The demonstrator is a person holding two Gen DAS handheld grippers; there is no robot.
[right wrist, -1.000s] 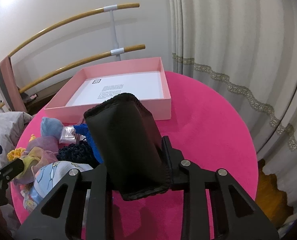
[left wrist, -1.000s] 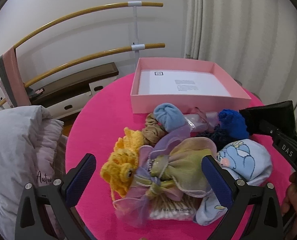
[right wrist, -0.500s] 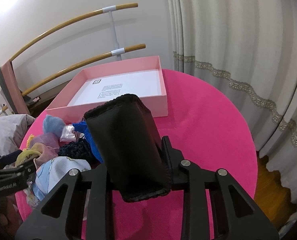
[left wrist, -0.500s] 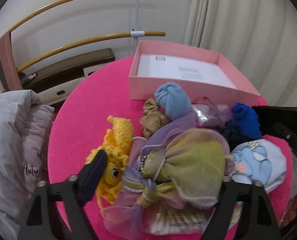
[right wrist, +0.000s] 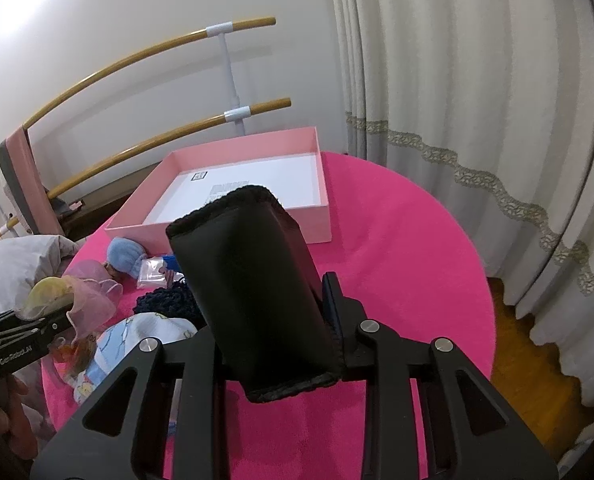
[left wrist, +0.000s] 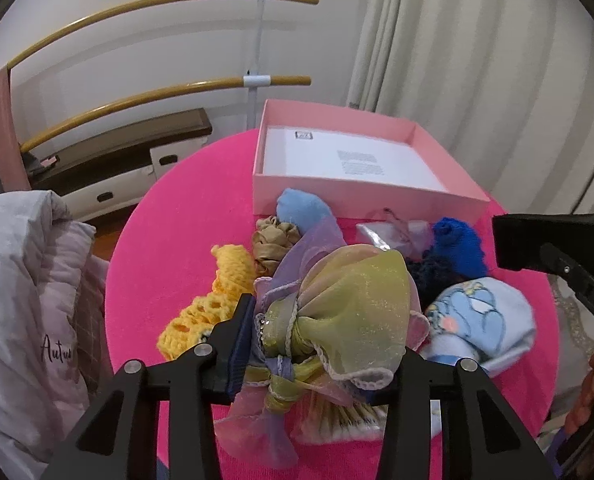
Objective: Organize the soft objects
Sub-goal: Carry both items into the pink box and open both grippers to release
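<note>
Near the table's (left wrist: pixel 185 216) front edge, left gripper (left wrist: pixel 321 360) was clamped on the organza pouch (left wrist: pixel 349 312) in the pile. Right gripper (right wrist: pixel 273 344) gripped a black pouch (right wrist: pixel 257 280) above the table's middle; pink box (right wrist: pixel 321 216) sat at the far edge.

soft even indoor light, strong fisheye warp, dark corners

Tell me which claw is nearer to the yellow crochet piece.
Left. The left claw is shut on the organza bow, right beside the yellow crochet piece. The right claw holds the black pouch across the pile.
</note>
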